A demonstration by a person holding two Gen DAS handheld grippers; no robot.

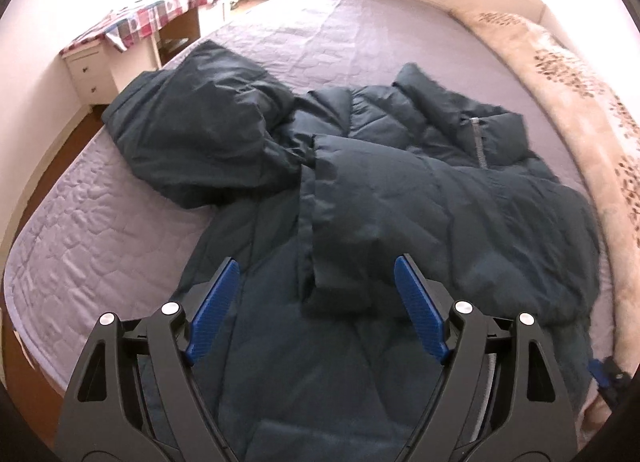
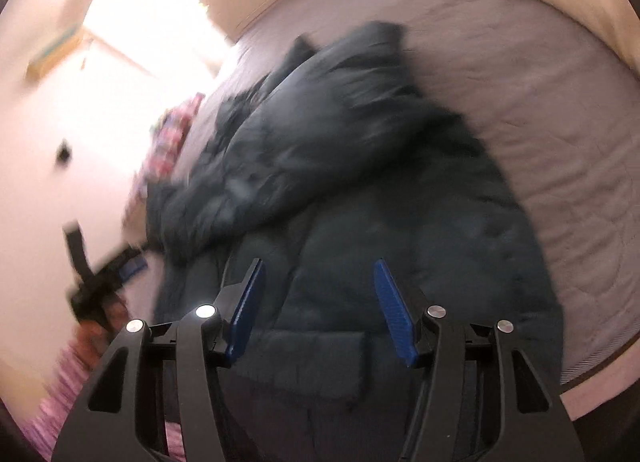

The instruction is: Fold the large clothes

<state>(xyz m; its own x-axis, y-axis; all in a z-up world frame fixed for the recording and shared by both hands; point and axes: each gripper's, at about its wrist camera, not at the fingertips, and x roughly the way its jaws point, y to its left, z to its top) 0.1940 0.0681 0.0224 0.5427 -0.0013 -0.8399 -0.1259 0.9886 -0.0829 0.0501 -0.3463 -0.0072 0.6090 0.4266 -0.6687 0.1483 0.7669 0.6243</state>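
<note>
A dark padded jacket (image 1: 400, 198) is lying spread across the lilac quilted bed (image 1: 100, 230), filling the middle of the left wrist view, and the folding is looking only partly done. Going left to right: at about ten o'clock the hood (image 1: 200, 122) is still sitting bunched and unflattened off the jacket's shoulder; at the centre one sleeve (image 1: 344, 222) is already lying folded down over the chest, its cuff ending near six o'clock; at about two o'clock the collar and zip (image 1: 478, 142) are lying flat. By my judgement the hood, the far side and the final folds of the body are still waiting. The left gripper (image 1: 316, 274) is hovering over the jacket's lower half with its blue pads spread wide, holding nothing; the sleeve's cuff is lying under the gap, but the pads are not pressing on it. In the right wrist view the right gripper (image 2: 318, 282) is likewise standing apart over the jacket (image 2: 360, 202), gripping nothing as far as I can tell. That view is heavily smeared, so seams, sleeve and hood are running together and I cannot tell which part lies below. At its eight o'clock edge a blurred black-and-blue shape, probably the other gripper in a hand, is barely readable. The jacket's hem is being cut off behind the gripper bodies in both views, and a patterned blanket (image 1: 580, 102) is covering the bed's right edge.
</note>
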